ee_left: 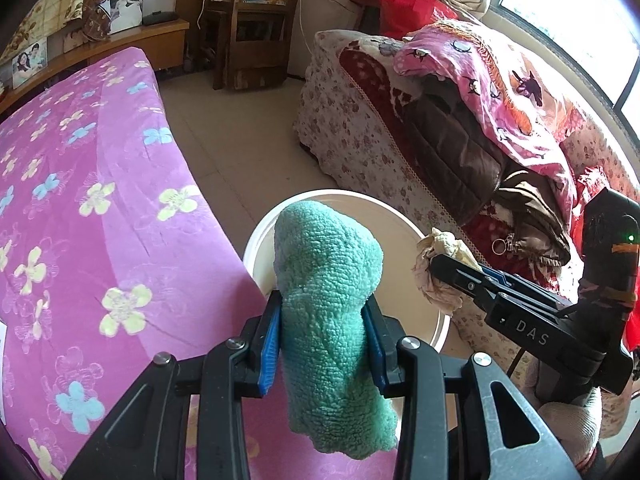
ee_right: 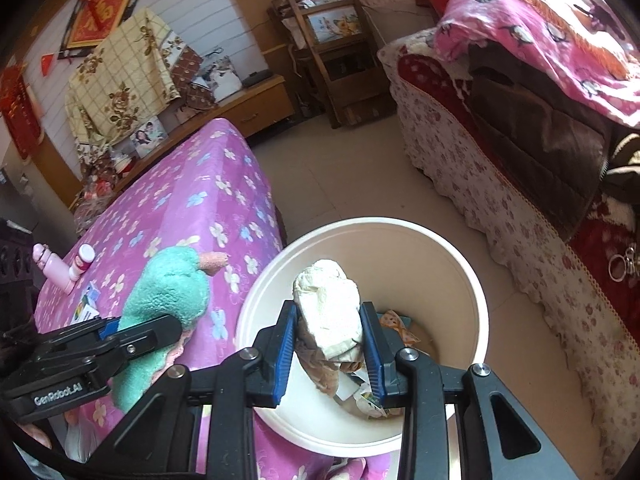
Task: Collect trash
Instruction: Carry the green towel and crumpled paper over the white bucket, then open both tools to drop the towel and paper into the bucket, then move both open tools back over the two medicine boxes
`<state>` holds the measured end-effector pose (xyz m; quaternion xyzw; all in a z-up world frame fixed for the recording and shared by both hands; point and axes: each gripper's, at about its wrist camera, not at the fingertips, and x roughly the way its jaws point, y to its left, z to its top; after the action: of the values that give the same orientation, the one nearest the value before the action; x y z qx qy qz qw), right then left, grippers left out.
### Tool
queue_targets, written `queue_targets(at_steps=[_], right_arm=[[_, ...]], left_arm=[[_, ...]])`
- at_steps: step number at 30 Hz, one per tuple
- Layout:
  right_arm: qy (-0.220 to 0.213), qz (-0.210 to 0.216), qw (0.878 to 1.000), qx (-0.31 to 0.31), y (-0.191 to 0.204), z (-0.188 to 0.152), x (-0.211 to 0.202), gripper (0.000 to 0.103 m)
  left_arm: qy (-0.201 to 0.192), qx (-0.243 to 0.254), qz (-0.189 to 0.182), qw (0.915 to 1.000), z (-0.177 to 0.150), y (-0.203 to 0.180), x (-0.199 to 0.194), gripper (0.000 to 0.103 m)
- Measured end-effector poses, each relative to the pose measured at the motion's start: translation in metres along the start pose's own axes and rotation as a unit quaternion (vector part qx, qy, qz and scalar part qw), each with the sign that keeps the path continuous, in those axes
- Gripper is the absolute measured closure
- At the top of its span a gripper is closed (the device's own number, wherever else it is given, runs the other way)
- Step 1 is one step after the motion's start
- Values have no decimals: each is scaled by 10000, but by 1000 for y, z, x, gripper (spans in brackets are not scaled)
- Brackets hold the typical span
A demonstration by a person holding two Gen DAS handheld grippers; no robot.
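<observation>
My left gripper [ee_left: 324,344] is shut on a teal fluffy cloth [ee_left: 332,308], held above the near rim of the white bucket [ee_left: 434,320]. It also shows in the right wrist view [ee_right: 132,330], over the bed edge with the cloth [ee_right: 168,292]. My right gripper [ee_right: 330,354] is shut on a crumpled cream wad of tissue [ee_right: 326,308], held over the open white bucket [ee_right: 460,264], which holds wrappers and paper at its bottom. In the left wrist view the right gripper [ee_left: 440,264] holds the wad [ee_left: 434,276] beside the bucket's right rim.
A bed with a pink flowered cover [ee_left: 92,208] lies left of the bucket. A sofa piled with clothes and a pink blanket [ee_left: 492,92] stands right. A pink bottle and a small white jar [ee_right: 66,266] lie on the bed. A wooden chair [ee_left: 252,20] stands at the back.
</observation>
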<state>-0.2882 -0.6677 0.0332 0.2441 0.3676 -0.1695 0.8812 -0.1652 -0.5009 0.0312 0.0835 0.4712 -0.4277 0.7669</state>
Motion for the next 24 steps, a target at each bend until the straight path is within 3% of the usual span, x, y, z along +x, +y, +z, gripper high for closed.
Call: queue_targets(at_steps=[8,10,11,12,15,24], right_arm=[[32,-7,9999,105,-5,0,6,66],[16,90,9998,203,-7,0,6,55],[2,149,9995,281,-9,0,7,34],[-17,208,9992,344,-11,0,6,29],[-27,206,9991,382,-11,1,5,29],[-16,152,9995,280,-4,-1,-1,29]], left_arm=[[-4,-35,-42,10000,0,1,2,63],[0,-1,-17,10000,-1,1,2,60],[-4,7,-6,10000,-1,1,2,57],[-22,19,-10,10000,-1,0,1,52],[-90,-4,-22,10000,0,0,-2,39],[-150,-24,92,9998,-5,8,-15,39]])
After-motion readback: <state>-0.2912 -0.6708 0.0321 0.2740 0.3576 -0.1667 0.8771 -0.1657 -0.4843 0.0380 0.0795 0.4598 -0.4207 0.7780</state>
